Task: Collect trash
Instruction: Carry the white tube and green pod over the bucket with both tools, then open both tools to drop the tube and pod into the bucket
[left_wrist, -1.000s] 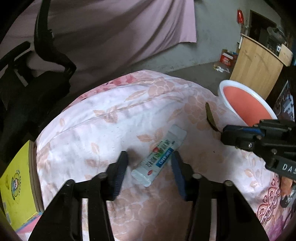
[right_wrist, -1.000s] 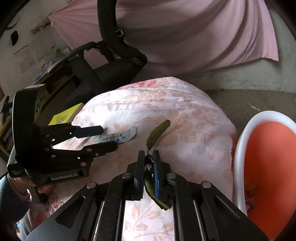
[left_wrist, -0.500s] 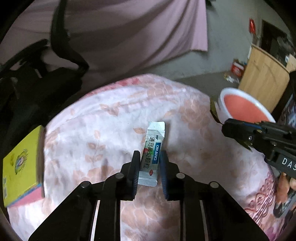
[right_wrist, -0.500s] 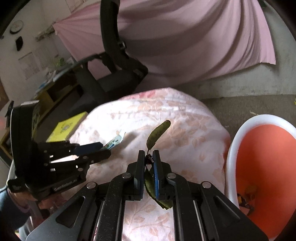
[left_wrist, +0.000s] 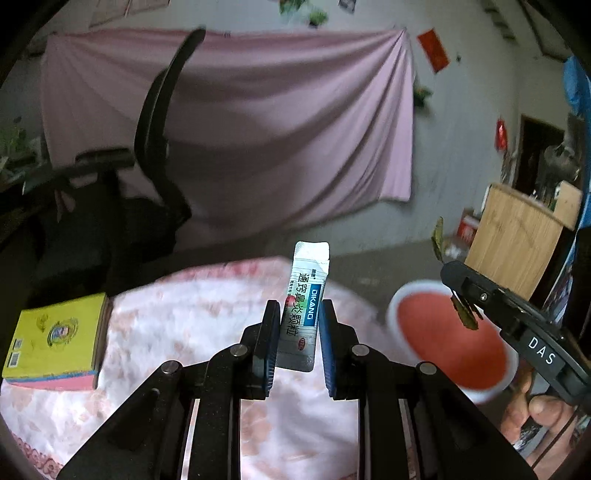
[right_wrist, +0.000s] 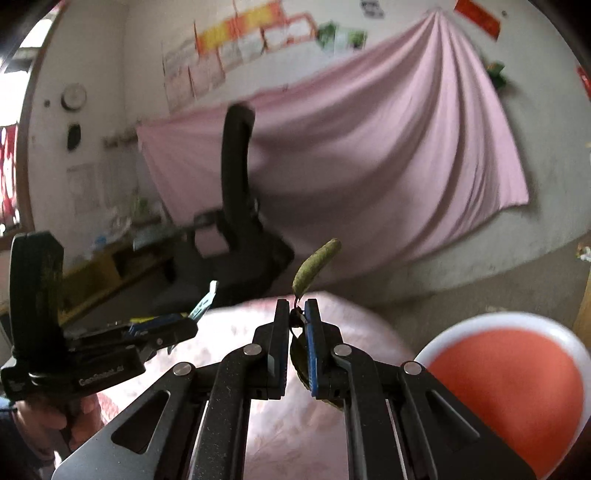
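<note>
My left gripper (left_wrist: 297, 314) is shut on a white sachet (left_wrist: 306, 302) with a blue stripe and print, held upright above the flowered quilt (left_wrist: 184, 325). The right wrist view shows that same left gripper (right_wrist: 192, 321) at the left with the sachet (right_wrist: 205, 301) sticking out of it. My right gripper (right_wrist: 297, 312) is shut on the stalk of a green leaf twig (right_wrist: 314, 264), one leaf pointing up and another hanging behind the fingers. In the left wrist view the right gripper (left_wrist: 448, 273) holds the twig (left_wrist: 437, 236) just over an orange bin with a white rim (left_wrist: 450, 339).
A yellow book (left_wrist: 55, 332) lies at the quilt's left edge. A black office chair (left_wrist: 147, 166) stands behind it before a pink hanging sheet (left_wrist: 277, 129). A wooden cabinet (left_wrist: 517, 236) is at the far right. The bin (right_wrist: 509, 384) stands low at the quilt's right side.
My left gripper closed on the sachet and lifted it off the quilt, turning it upright. My right gripper rose with the leaf twig. Both views tilted up toward the wall.
</note>
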